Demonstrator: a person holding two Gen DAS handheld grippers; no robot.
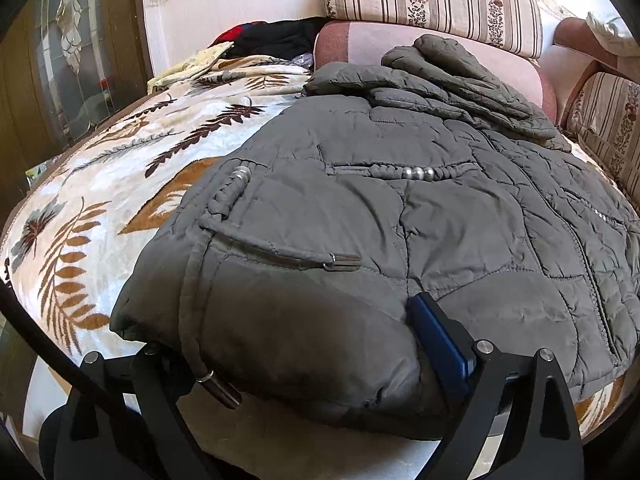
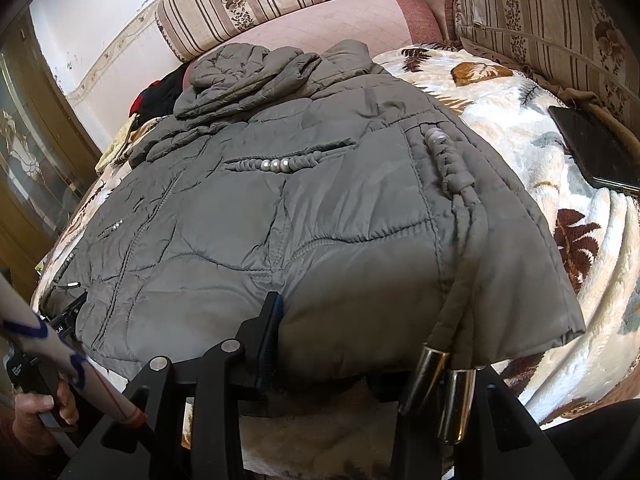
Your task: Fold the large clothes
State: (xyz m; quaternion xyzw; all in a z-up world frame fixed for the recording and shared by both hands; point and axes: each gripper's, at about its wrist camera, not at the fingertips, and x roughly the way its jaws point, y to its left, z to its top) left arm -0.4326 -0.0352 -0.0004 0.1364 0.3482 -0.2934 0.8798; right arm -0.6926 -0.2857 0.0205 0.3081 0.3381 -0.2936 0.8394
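padded grey jacket (image 1: 380,220) lies spread on the leaf-print blanket (image 1: 100,184), hem at the near edge. left gripper (image 1: 296,360) fingers stand wide around the hem corner; right gripper (image 2: 352,344) fingers pinch it — slick fabric could slip, cord toggles (image 2: 444,384) snag.

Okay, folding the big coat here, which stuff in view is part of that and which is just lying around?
Part of the job: grey padded jacket, left gripper, right gripper.

Lying about: phone, black and red clothes, striped cushions, leaf-print blanket.
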